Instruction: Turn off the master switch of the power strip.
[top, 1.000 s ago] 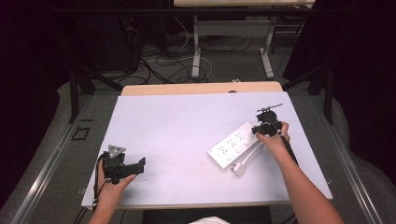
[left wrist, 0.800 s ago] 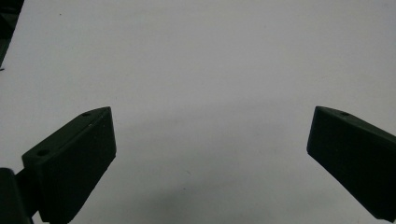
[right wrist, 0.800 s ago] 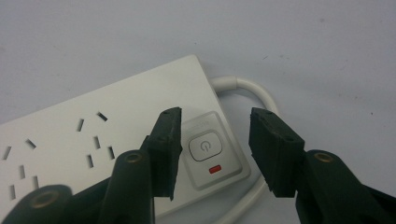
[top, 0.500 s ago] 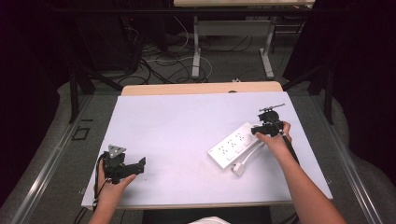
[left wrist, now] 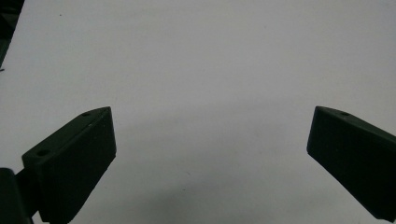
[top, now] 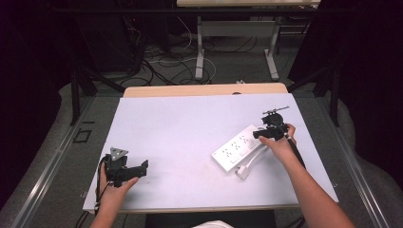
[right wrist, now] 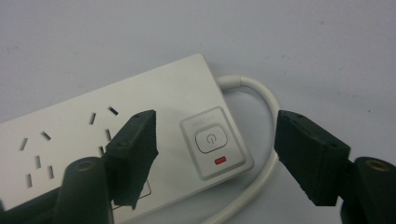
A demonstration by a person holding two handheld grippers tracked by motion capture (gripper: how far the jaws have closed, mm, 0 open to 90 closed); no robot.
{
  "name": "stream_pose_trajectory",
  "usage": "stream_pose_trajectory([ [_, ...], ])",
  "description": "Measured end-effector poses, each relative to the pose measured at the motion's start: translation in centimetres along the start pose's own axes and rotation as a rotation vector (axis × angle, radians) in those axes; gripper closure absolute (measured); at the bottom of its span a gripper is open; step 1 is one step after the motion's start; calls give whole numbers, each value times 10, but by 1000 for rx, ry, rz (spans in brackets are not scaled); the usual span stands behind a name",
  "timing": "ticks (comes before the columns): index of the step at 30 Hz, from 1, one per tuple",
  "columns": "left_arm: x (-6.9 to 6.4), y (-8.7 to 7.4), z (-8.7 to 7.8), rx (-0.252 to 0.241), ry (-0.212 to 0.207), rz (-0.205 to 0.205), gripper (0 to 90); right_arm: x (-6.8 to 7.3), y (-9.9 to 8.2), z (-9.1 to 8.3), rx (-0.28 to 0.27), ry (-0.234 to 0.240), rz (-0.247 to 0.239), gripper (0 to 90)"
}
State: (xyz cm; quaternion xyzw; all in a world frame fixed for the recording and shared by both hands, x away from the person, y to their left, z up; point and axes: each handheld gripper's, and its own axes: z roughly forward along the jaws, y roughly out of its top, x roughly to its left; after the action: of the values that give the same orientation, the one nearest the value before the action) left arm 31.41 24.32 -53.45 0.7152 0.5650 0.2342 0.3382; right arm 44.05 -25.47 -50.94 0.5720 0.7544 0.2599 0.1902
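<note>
At right of centre in the high view, the right gripper [top: 260, 134] is being held spread-jawed over the power strip's [top: 236, 147] switch [right wrist: 211, 139], seemingly for pressing, while the left gripper [top: 141, 166], jaws apart and empty, is being parked lower left.

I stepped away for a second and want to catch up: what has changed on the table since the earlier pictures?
Nothing visibly changed. The right gripper still hovers open over the power strip's switch end, and the left gripper stays open near the table's front left.
</note>
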Motion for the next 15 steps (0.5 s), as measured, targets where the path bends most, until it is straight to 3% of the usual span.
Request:
stream_pose_trajectory([
  [3, 0, 0, 0, 2, 0, -1, 13, 3, 0, -2, -6, -8, 4, 190],
  [9, 0, 0, 0, 0, 3, 1, 12, 7, 1, -5, -21, -18, -1, 140],
  [10, 1, 0, -1, 3, 3, 5, 13, 9, 1, -6, -18, -14, -8, 75],
  [13, 0, 0, 0, 2, 1, -4, 13, 10, 0, -5, -27, -6, -18, 0],
  [15, 1, 0, -1, 0, 1, -5, 13, 11, 0, -7, -26, -5, -24, 0],
])
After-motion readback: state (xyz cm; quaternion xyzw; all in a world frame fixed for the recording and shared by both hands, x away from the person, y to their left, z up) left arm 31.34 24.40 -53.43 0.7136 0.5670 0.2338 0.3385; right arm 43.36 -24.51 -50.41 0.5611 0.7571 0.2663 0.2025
